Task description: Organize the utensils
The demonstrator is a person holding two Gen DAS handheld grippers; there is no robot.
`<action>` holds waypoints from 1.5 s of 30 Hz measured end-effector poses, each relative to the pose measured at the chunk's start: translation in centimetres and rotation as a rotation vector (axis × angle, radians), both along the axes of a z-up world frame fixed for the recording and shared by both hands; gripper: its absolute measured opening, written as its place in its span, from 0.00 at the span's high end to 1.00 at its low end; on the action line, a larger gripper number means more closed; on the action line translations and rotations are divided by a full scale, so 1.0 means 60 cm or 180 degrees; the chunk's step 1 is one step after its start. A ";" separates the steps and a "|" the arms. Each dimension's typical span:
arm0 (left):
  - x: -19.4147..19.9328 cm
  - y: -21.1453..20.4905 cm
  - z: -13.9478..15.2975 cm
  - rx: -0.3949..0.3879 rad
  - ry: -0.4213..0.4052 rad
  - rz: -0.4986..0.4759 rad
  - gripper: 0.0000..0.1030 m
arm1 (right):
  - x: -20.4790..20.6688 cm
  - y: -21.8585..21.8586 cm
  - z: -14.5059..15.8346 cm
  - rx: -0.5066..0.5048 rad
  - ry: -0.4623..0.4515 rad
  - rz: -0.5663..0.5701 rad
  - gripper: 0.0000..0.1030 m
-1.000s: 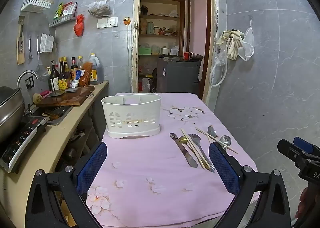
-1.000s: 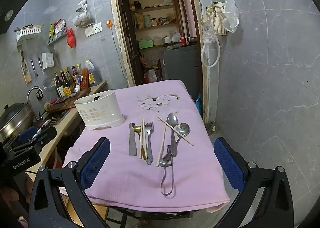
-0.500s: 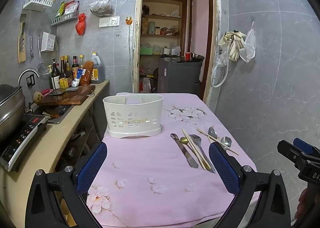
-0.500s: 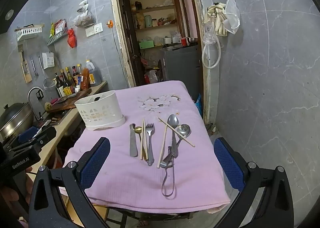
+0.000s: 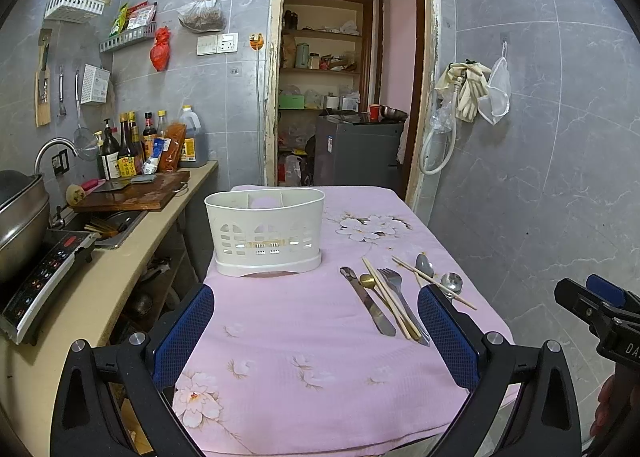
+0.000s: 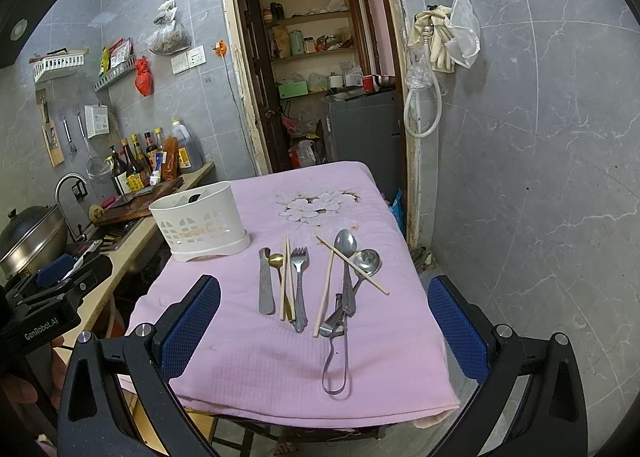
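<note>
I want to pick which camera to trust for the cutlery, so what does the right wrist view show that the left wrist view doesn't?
Only the right wrist view shows the wire-handled tool near the table's front edge, and the full lengths of the spoon and ladle.

Only the left wrist view shows the induction cooker panel.

Both show the white caddy, knife, fork, chopsticks and pink tablecloth. Both grippers, left and right, are open and empty.
</note>
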State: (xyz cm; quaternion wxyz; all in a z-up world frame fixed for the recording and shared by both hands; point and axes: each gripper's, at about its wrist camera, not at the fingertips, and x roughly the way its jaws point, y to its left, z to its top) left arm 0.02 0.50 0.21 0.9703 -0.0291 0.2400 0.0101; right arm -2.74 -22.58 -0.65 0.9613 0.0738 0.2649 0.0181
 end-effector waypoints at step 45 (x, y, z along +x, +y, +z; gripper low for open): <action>0.002 -0.003 0.002 0.0002 0.0000 0.0018 0.00 | 0.005 0.001 -0.002 0.0004 -0.0010 0.0007 0.01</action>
